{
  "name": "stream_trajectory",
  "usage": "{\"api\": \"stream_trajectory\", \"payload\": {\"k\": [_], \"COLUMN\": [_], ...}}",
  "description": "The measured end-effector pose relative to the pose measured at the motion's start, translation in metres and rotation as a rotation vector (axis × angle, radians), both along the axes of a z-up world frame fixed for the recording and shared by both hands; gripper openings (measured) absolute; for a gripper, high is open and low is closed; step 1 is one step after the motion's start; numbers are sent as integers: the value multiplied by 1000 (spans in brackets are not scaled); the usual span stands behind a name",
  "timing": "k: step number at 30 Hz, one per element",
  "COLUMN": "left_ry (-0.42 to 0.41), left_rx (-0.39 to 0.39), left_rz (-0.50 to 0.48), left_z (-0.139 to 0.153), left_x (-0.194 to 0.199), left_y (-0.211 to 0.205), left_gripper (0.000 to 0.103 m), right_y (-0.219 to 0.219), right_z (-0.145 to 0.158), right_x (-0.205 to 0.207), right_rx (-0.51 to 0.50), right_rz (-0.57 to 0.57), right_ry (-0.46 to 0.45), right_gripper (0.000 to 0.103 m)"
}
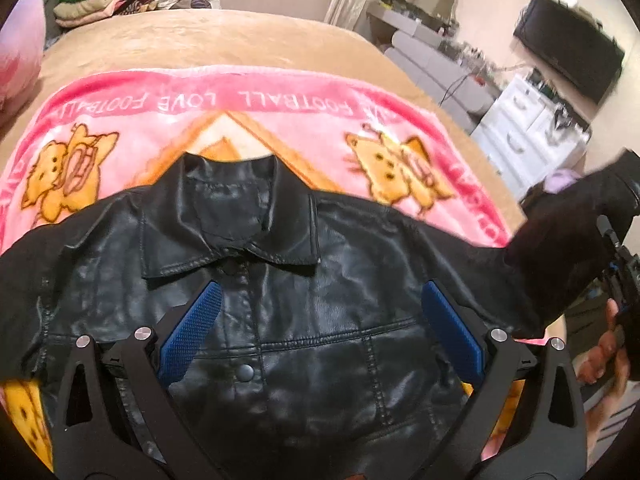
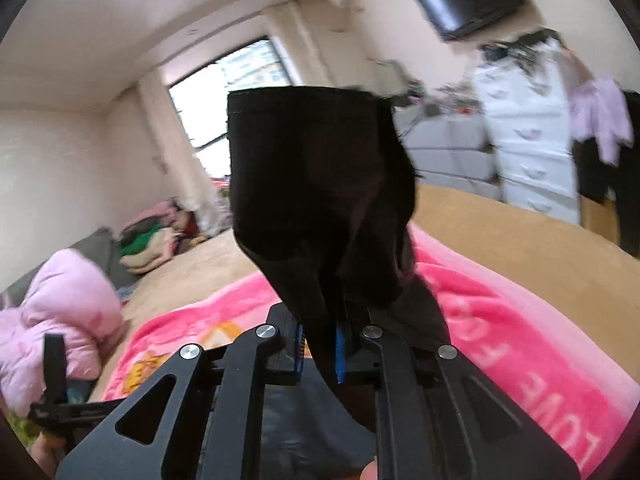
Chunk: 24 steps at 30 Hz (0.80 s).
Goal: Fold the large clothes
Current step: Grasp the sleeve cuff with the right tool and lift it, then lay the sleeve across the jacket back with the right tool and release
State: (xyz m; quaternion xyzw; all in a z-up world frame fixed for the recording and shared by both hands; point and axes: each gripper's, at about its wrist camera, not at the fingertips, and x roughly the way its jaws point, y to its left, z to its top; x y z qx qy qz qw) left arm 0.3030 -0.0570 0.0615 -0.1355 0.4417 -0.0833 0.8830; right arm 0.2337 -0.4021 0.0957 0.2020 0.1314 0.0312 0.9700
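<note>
We count one black leather jacket (image 1: 296,280) on the bed (image 1: 240,36), lying on one pink blanket (image 1: 256,120). On that blanket we see two orange cartoon cats whole, one (image 1: 60,172) toward its left edge and one (image 1: 396,164) toward its right. We count two tongs, the left (image 1: 320,320) and the right (image 2: 320,348), each with two blue pads. One white dresser (image 1: 524,128) and one dark wall screen (image 1: 568,44) stand past the bed's right edge.

The black jacket (image 1: 280,280) is viewed steeply from above, close up, by the left wrist camera. The right wrist camera is aimed nearly level across the room. The pink blanket (image 1: 248,120) is shared by both.
</note>
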Motion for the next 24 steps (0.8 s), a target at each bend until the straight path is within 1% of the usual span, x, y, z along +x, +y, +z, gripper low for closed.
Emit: {"api": "stream_trajectory", "payload": {"k": [3,6,8,12,16,20,22,24], "left_ry": [-16,-48,-76,-124,-152,-142,-133,-118], "left_rx": [-51,-69,-76,-131,-164,-203,-246,-314], "left_rz": [17,41,60,107,182,234,247,243], "left_z": [16,33,44,62,72,69,61,51], "left_x": [-4,-12,-19,-36,-55,-66,-73,-79], "left_y": [19,40,55,97,143,181,197,210], "left_gripper": [94,94,94,94,94,94,94,94], "right_y": [33,64,94,141,193,247,270,293], "right_z": [22,39,46,51,44,27,13,-5], "right_x": [7,12,10,7,5,4,6,3], "right_rx": [-26,-49,-72,-119,-195,-257,-296,-329], "right_rz": [81,162,221,331,438,527,555,589], "right_ry": [-24,-46,-61,-75,-64,-43,-22,3], "right_gripper": [9,7,7,7,7,7,7,7]}}
